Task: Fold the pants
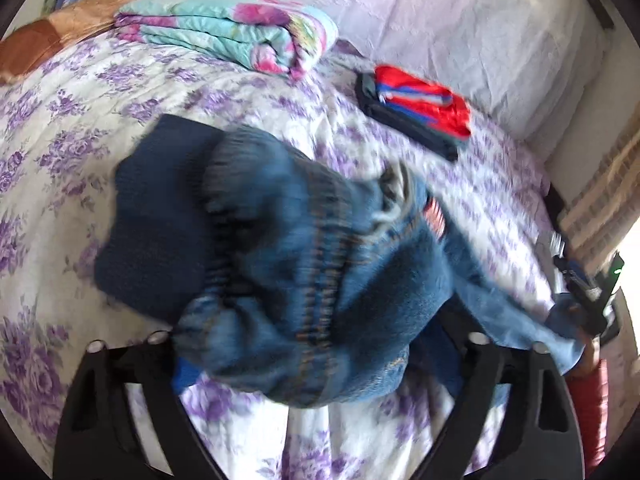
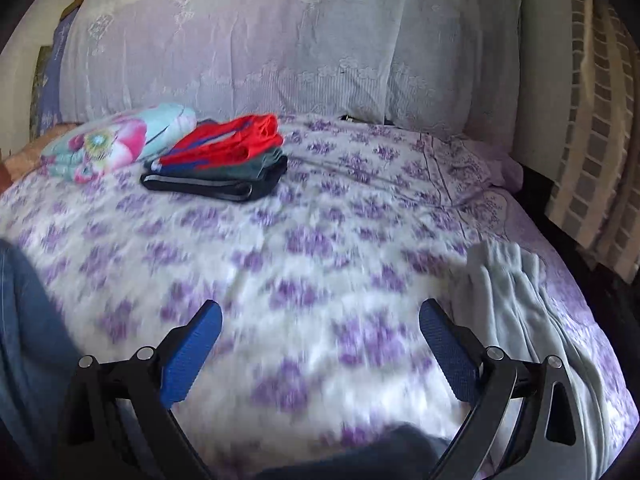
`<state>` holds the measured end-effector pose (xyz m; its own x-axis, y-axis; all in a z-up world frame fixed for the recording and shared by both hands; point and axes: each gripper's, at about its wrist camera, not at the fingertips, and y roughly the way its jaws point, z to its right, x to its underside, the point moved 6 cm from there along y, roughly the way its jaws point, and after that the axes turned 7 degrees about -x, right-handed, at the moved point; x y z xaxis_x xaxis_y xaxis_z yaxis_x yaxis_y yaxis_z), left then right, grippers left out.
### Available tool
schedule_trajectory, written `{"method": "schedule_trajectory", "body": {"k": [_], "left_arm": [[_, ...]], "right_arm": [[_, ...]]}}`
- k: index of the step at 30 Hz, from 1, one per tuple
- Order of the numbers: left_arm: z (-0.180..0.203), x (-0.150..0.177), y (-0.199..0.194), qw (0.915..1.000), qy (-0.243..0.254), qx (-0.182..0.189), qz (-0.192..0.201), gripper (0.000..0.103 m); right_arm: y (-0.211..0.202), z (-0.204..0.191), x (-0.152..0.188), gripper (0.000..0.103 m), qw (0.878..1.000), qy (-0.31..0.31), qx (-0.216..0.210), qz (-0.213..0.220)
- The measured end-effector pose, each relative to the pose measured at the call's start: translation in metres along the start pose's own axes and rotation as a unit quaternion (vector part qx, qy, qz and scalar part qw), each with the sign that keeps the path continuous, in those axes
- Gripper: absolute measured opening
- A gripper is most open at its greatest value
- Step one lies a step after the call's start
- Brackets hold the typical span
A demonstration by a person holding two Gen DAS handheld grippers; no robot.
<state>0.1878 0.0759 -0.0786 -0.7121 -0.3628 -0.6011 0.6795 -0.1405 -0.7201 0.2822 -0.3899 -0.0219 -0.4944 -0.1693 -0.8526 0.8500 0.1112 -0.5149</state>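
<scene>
Blue jeans (image 1: 304,280) lie bunched on the flowery bed (image 1: 80,128), between the wide left gripper (image 1: 320,344). The right gripper (image 2: 320,344) is open and empty. They should pull the legs flat before folding.

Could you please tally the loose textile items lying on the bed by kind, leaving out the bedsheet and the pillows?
Blue denim pants, bunched up: 1
Dark navy garment under the pants: 1
Stack of folded clothes, red on top: 1
Folded floral blanket: 1
Pale crumpled garment: 1
Total: 5
</scene>
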Motion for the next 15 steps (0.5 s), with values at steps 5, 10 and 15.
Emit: {"method": "schedule_trajectory", "body": {"k": [5, 10, 15], "left_arm": [[-0.013, -0.021, -0.01, 0.9983, -0.03, 0.048, -0.013, 0.069], [-0.016, 0.002, -0.013, 0.9993, 0.002, 0.017, -0.035, 0.07], [-0.04, 0.014, -0.037, 0.9991, -0.016, 0.019, -0.035, 0.07]], "right_arm": [[-0.011, -0.001, -0.009, 0.1, 1.0, 0.008, 0.007, 0.018], [-0.059, 0.005, 0.036, 0.1, 1.0, -0.008, 0.015, -0.006], [-0.092, 0.018, 0.082, 0.1, 0.995, 0.075, -0.04, -0.06]]}}
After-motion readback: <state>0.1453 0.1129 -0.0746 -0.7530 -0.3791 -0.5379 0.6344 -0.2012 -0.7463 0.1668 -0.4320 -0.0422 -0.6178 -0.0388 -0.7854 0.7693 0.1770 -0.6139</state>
